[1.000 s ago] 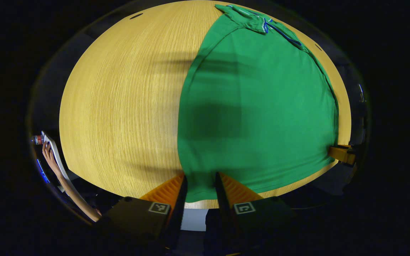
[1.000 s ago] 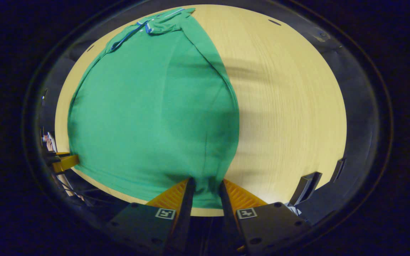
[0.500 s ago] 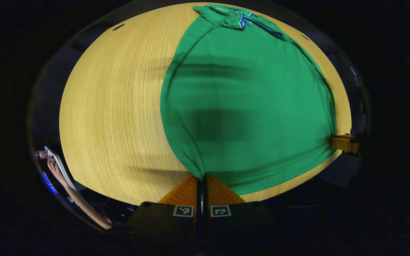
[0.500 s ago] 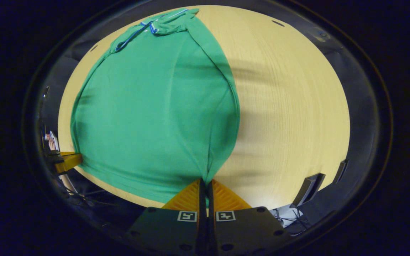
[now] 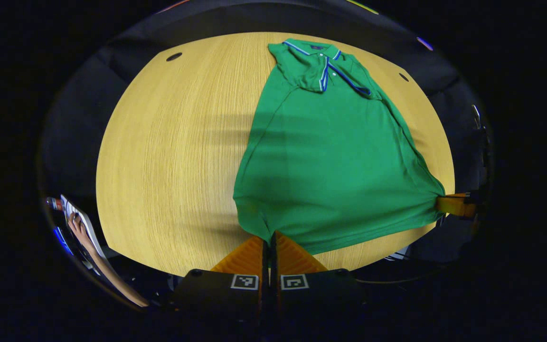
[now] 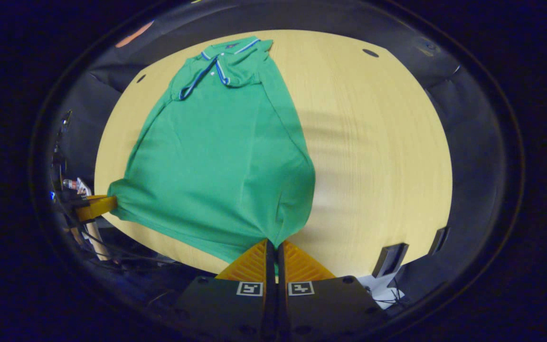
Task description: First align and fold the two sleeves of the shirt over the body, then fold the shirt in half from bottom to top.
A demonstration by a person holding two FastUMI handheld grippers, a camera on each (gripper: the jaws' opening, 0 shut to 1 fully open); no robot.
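A green polo shirt (image 5: 335, 156) (image 6: 221, 161) with blue-and-white trim lies on the wooden table, collar at the far end, both sleeves folded over the body. My left gripper (image 5: 269, 236) is shut on the hem's left corner. My right gripper (image 6: 273, 243) is shut on the hem's right corner. Both corners are raised off the table, and the hem hangs stretched between them. The right gripper (image 5: 451, 204) appears at the right edge of the left gripper view. At the left edge of the right gripper view is the left gripper (image 6: 94, 205).
The round wooden table (image 5: 169, 156) (image 6: 378, 142) has bare surface on either side of the shirt. A person's arm (image 5: 95, 259) and a white board show beyond the table's edge at lower left. A dark block (image 6: 387, 259) stands off the near right edge.
Both grippers went from open around the hem corners to shut on them, then rose and pulled back, lifting the hem off the table.
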